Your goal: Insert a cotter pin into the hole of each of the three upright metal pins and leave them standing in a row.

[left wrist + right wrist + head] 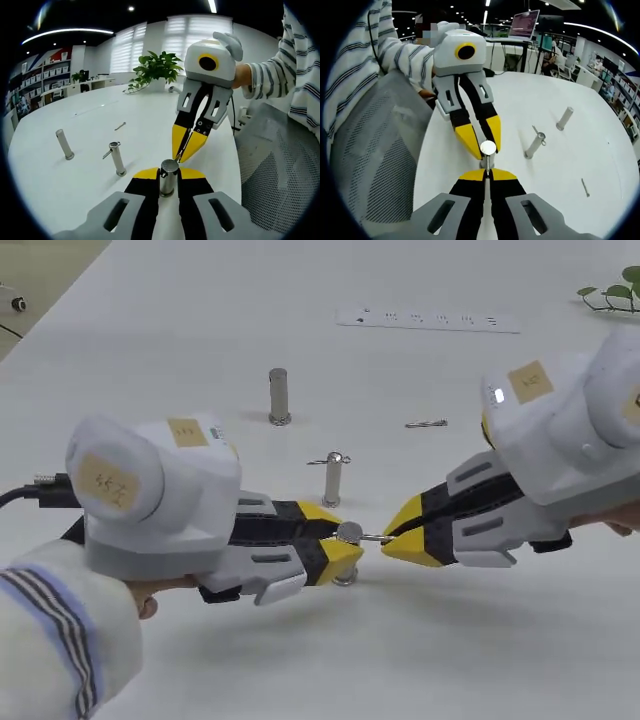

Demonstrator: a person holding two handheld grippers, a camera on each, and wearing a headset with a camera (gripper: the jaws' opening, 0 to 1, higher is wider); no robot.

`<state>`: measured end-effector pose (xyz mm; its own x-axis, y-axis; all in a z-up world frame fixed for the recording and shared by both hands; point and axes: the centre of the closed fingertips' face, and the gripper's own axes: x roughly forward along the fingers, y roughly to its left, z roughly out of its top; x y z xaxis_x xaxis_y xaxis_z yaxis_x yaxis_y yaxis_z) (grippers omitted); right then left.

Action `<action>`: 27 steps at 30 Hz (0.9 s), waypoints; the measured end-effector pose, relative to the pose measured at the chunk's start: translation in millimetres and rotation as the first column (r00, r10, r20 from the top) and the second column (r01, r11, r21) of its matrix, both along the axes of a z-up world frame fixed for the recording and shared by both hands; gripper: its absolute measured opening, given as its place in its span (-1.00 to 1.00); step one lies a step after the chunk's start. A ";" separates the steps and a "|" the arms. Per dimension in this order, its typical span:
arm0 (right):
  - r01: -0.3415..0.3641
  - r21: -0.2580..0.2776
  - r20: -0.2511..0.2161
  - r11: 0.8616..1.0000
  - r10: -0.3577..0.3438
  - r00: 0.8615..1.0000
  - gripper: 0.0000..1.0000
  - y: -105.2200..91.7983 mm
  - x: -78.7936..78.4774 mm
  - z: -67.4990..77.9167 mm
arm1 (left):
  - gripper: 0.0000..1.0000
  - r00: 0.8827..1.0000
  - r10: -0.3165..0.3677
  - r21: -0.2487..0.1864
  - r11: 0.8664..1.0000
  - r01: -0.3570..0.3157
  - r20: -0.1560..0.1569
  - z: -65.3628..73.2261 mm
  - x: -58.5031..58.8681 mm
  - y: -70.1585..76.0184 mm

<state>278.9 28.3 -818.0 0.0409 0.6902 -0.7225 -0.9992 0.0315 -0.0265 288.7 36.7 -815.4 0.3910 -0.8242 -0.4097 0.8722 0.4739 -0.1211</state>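
In the lower middle of the head view, the left tool (347, 544) is clenched on the near pin (348, 534), which stands upright on the white worktop (450, 650) with its base showing below the yellow tips. The right tool (388, 538) comes in from the right of the frame. Its tips are pinched on the held cotter pin (372, 537), which lies level with its free end against the top of the near pin. Whether that end has entered the hole I cannot tell.

In the left gripper view, the near pin (168, 178) sits between the yellow tips at bottom centre, and the right tool (184, 150) points down at its top from above. In the right gripper view, the tips meet at bottom centre around the held cotter pin (487, 163). The round top of the near pin (488, 147) is just beyond, with the left tool (481, 144) gripping it from the upper left.

Above the tools in the head view, the middle pin (333, 480) stands upright with the fitted cotter pin (326, 460) through its top. Further up and left, the far pin (279, 397) stands bare. The loose cotter pin (427, 424) lies flat to the right of these two, well apart from them. A power strip (428, 319) lies near the top edge, and a plant (615, 290) is in the upper right corner.
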 end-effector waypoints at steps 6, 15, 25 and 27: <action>-0.011 0.016 0.001 1.000 0.011 1.000 -0.87 2.3 3.1 1.2 | -0.77 1.000 -0.004 0.008 1.000 0.004 0.004 -0.8 -0.3 -0.5; 0.006 0.013 0.000 1.000 -0.006 1.000 -0.89 -9.7 5.2 2.4 | -0.77 1.000 -0.007 0.019 1.000 0.007 0.005 -0.9 -0.7 -0.6; -0.002 0.017 0.004 1.000 0.002 1.000 -0.90 -1.7 4.6 1.6 | -0.77 1.000 0.001 0.036 0.999 -0.002 0.005 -2.0 -0.8 -0.7; -0.015 0.015 0.017 1.000 0.015 1.000 -0.90 -0.8 4.7 1.6 | -0.77 1.000 0.001 0.037 0.999 -0.001 0.002 -2.2 -1.0 -0.6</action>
<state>283.6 27.4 -816.4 0.0431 0.7017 -0.7112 -0.9989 0.0174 -0.0434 287.8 36.1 -817.6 0.3929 -0.8082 -0.4388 0.8719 0.4790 -0.1015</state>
